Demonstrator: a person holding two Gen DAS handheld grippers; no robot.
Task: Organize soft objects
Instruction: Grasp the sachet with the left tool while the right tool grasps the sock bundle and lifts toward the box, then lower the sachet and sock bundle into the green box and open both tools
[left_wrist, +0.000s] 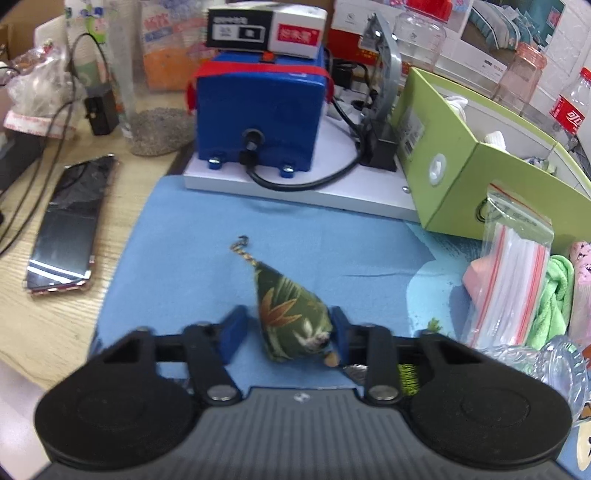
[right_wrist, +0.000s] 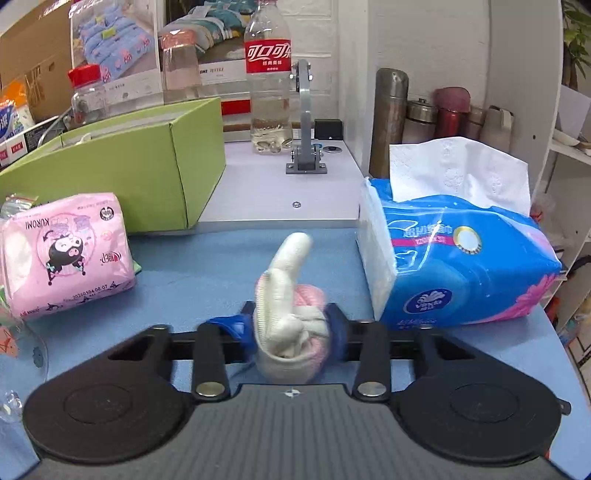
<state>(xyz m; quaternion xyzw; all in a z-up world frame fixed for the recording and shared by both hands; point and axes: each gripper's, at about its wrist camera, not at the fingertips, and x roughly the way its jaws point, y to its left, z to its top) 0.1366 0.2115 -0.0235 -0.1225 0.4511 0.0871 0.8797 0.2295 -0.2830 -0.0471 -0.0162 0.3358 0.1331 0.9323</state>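
Observation:
A green sachet (left_wrist: 291, 314) with a leaf print and a twisted cord stands tilted on the blue mat (left_wrist: 184, 240), between the fingers of my left gripper (left_wrist: 286, 332). The right finger touches it and a narrow gap shows at the left finger, so this gripper is open around it. In the right wrist view my right gripper (right_wrist: 291, 325) is shut on a rolled white and pink sock (right_wrist: 291, 317) just above the mat (right_wrist: 203, 266). One end of the sock sticks up and forward. The open green box (left_wrist: 461, 177) (right_wrist: 110, 166) stands at the back of the mat.
A pink tissue pack (right_wrist: 66, 254) lies at the left and a blue tissue pack (right_wrist: 461, 266) at the right. Zip bags (left_wrist: 513, 269) and a green cloth (left_wrist: 557, 291) sit beside the box. A phone (left_wrist: 70, 229) and a blue machine (left_wrist: 258, 114) border the mat.

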